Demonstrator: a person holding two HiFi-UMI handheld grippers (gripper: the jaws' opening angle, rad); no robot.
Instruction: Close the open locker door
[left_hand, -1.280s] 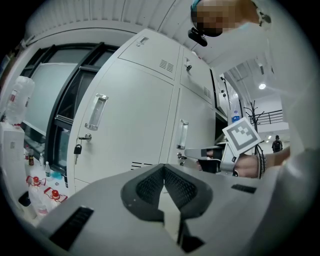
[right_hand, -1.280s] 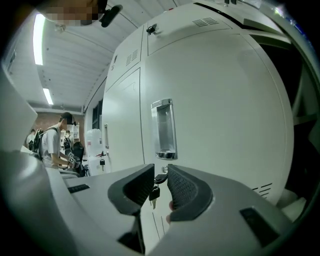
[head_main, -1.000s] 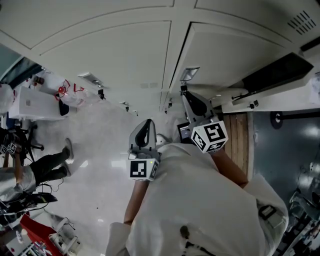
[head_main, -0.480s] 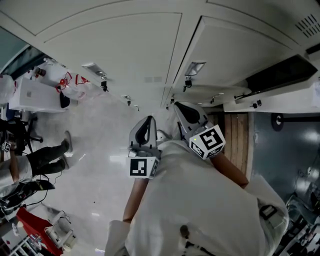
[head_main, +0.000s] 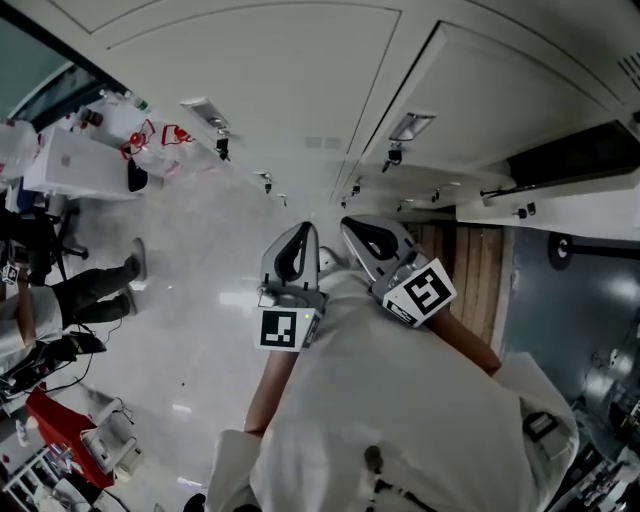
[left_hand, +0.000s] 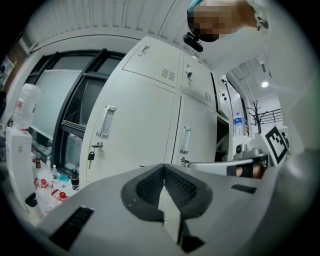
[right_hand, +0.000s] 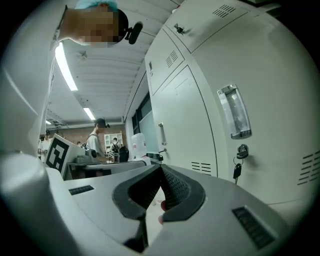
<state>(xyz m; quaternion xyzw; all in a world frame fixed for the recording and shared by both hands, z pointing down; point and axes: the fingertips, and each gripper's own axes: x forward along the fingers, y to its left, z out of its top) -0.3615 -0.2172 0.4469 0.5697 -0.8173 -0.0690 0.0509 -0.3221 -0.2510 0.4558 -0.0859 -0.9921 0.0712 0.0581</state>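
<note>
Locker doors (right_hand: 185, 125) look smooth painted metal; their handles (right_hand: 234, 112) shiny chrome. The pale floor (head_main: 200, 330) at nine o'clock gleams glossy, polished.

The pale locker door (right_hand: 270, 60), with a recessed handle (right_hand: 234, 112) and a key (right_hand: 236, 171) hanging from its lock, stood upright, seemingly flush with the next door (right_hand: 180, 120)

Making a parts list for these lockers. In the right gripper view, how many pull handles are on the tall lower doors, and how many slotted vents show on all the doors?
Clear pull handles on the tall cream metal lower locker doors: 2
Slotted vents: 4
Total: 6
</note>
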